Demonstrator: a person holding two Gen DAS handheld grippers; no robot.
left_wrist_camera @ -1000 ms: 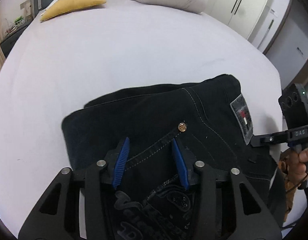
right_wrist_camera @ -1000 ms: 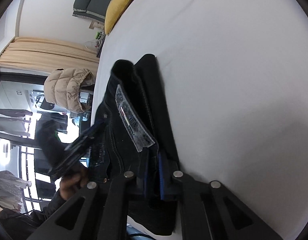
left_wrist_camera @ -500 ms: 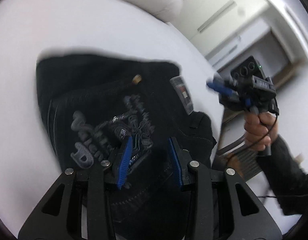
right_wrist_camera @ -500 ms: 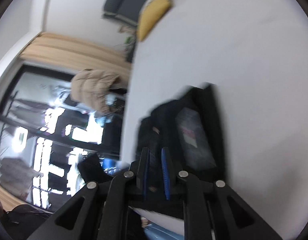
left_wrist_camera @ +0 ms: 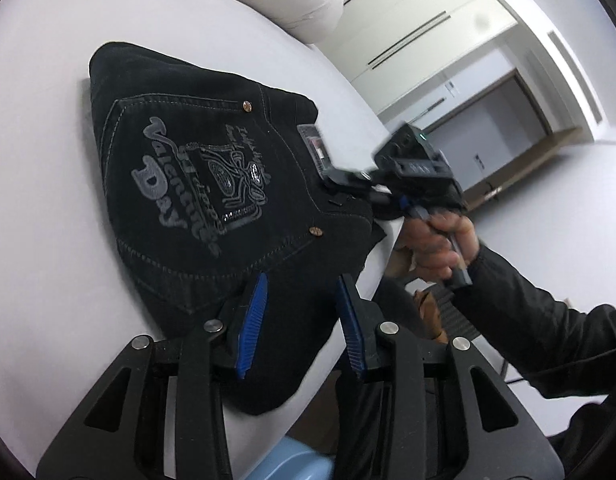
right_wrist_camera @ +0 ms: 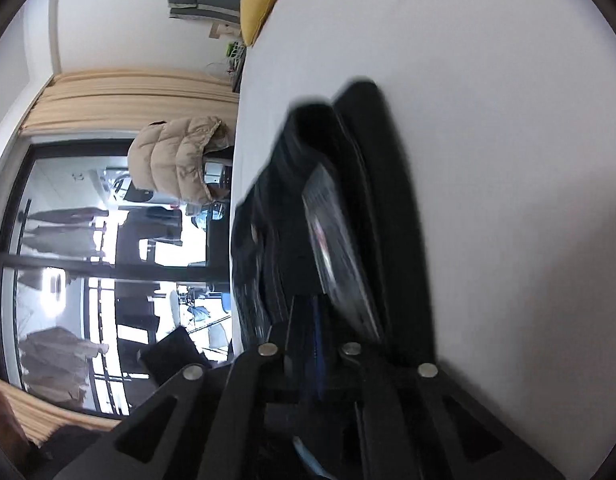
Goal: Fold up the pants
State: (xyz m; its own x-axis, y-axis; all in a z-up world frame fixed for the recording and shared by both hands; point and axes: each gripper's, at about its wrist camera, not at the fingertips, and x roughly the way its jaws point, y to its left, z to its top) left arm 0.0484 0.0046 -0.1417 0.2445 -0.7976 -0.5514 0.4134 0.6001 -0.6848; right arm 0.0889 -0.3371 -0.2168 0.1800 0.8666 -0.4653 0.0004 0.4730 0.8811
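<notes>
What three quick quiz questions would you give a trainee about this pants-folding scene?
1. True or false: the black pants lie on a wooden floor.
2. What colour is the pillow at the far end of the bed? A) yellow B) red C) green
3. Which gripper is shut on the waistband edge of the pants?

Key
1. False: they lie on the white bed.
2. A
3. The right gripper. The left gripper stands open, with the fabric between its pads.
</notes>
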